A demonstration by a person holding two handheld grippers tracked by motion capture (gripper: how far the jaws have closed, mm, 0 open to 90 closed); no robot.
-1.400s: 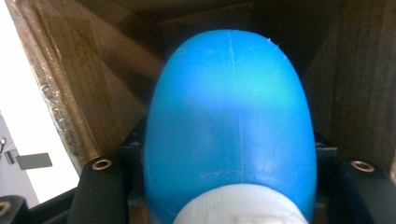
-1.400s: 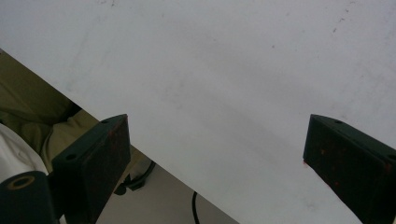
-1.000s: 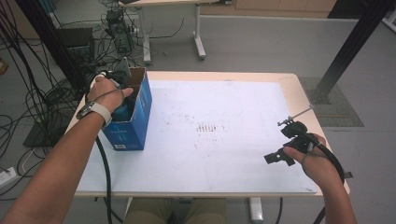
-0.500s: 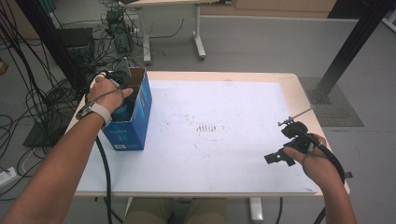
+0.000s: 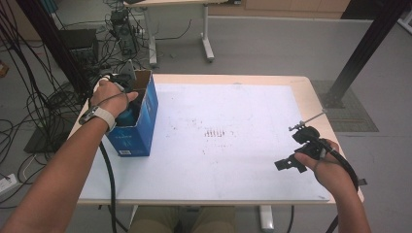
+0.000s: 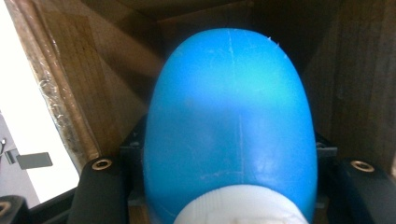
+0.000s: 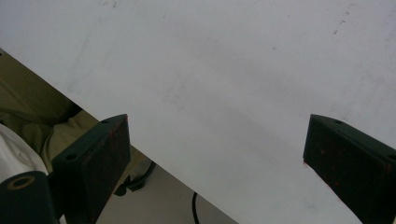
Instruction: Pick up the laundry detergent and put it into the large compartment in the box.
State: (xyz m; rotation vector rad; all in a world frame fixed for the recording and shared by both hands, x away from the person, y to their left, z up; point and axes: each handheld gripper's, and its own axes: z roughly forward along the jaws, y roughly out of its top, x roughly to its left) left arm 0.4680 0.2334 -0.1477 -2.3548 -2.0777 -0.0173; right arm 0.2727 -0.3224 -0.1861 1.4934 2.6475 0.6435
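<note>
Blue plastic bottle (image 6: 229, 126), white cap toward the camera, sits clamped in the left gripper (image 5: 127, 99) down inside the blue cardboard box (image 5: 138, 128), probably so it can be dropped in or lifted out upright. Right gripper (image 7: 215, 154) just hangs wide apart over the table (image 5: 233, 121), holding nothing. Count: one bottle, one box, two grippers.

blue box (image 5: 136, 131) label too blurred to read

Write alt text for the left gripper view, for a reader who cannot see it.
A blue bottle with a white cap sits clamped between the left gripper's two black jaws, bottom end pointing away from the camera. Brown walls of a cardboard box surround it, with a strip of white table at left.
</note>
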